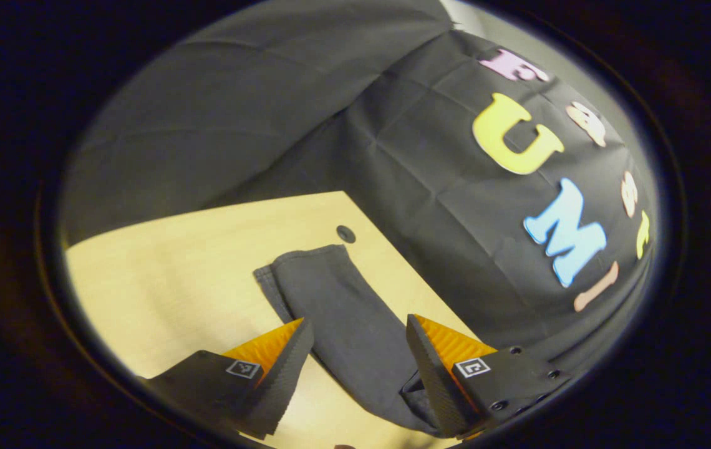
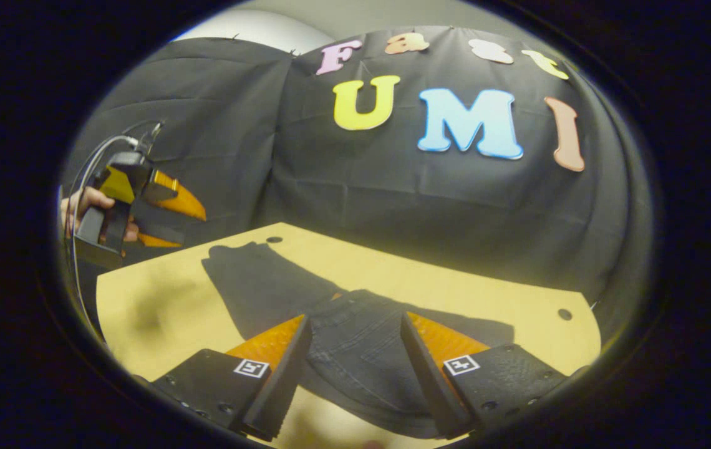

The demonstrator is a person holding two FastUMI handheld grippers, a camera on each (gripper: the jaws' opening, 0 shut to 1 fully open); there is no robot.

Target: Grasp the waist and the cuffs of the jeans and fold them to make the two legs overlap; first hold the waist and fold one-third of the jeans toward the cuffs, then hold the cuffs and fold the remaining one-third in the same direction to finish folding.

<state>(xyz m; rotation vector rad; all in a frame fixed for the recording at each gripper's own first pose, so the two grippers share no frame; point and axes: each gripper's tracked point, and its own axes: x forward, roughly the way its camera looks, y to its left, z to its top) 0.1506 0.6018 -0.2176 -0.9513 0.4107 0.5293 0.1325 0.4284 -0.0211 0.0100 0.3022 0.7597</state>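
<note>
Small square black-and-white marker tags are being carried on both grippers; nothing readable. Dark grey denim jeans are lying flat on the pale wooden worktop, black cloth walling the booth behind. Left gripper is being held above a leg, fingers apart, empty. Right gripper is hovering over the waist, fingers apart. Near edges of the jeans are being cut off.

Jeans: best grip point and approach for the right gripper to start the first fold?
Probably the waistband edge of the jeans, which lies flat on the table directly between the open right gripper fingers. Come down from above and pinch the near hem, where the stitched band gives a firm edge. The left gripper, also open, sits over the legs.
</note>
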